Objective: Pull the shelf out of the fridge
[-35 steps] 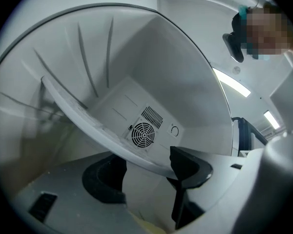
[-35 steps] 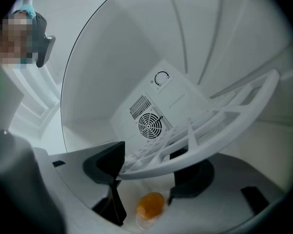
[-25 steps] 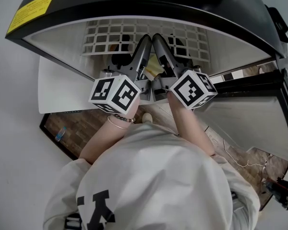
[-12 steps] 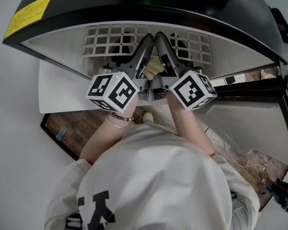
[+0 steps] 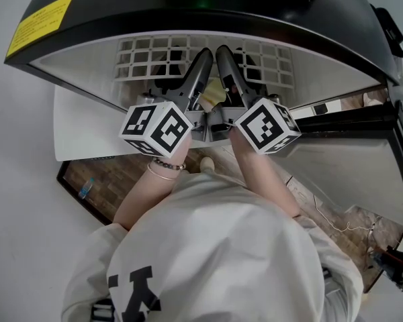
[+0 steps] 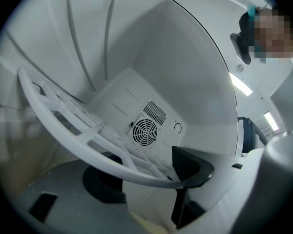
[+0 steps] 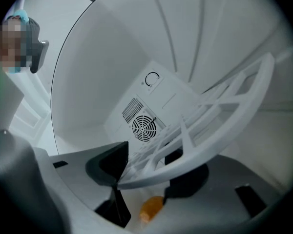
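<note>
Head view: black fridge, open; white grid shelf inside it, near rim towards the person. Left gripper: jaws wide apart, the shelf's near rim between them. Right gripper: jaws just closing, same rim between them, not clamped.

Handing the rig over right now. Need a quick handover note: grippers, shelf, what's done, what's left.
Left gripper: jaws open, front edge of the shelf between them, not clamped.
Right gripper: jaws have just been closing around that same edge; no firm clamp visible.
Shelf: white grid, inside the fridge, not yet pulled out.
Done: both grippers placed at the front edge.
Left: close both on it, then pull straight out, probably evenly so it doesn't jam.
</note>
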